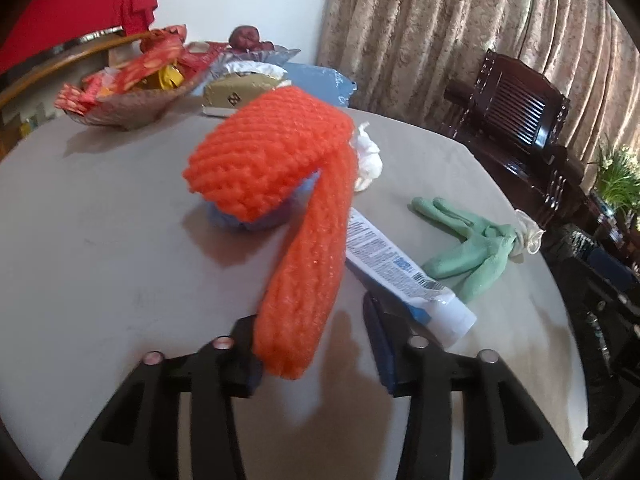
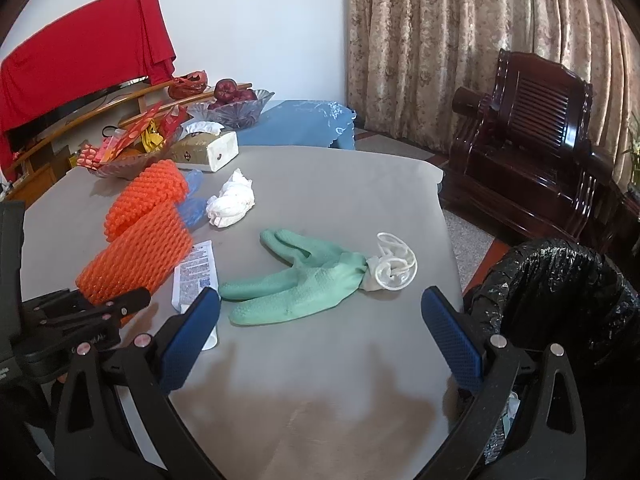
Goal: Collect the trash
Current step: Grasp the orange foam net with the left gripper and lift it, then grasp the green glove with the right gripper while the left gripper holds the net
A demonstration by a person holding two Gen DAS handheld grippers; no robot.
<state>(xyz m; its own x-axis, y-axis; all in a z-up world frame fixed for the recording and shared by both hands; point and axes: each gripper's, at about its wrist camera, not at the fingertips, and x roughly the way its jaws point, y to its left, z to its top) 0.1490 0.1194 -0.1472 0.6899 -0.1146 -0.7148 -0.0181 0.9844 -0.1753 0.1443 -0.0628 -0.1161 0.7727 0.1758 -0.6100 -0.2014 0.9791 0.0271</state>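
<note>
An orange foam net sleeve (image 1: 288,216) lies folded over on the grey table (image 1: 100,240), its near end between the fingers of my left gripper (image 1: 316,356), whose jaws are apart around it. It also shows in the right wrist view (image 2: 140,236). A white tube (image 1: 396,268) lies beside it, also in the right wrist view (image 2: 196,276). A green glove (image 2: 304,280) with a white cuff lies ahead of my right gripper (image 2: 320,332), which is open and empty above the table. A crumpled white tissue (image 2: 232,200) and a blue plastic piece (image 2: 192,204) lie farther back.
A bin with a black bag (image 2: 560,292) stands off the table's right edge. Glass bowls with red packets (image 2: 136,148) and fruit (image 2: 232,104) and a tissue box (image 2: 208,148) stand at the back. A dark wooden chair (image 2: 532,140) is at the right.
</note>
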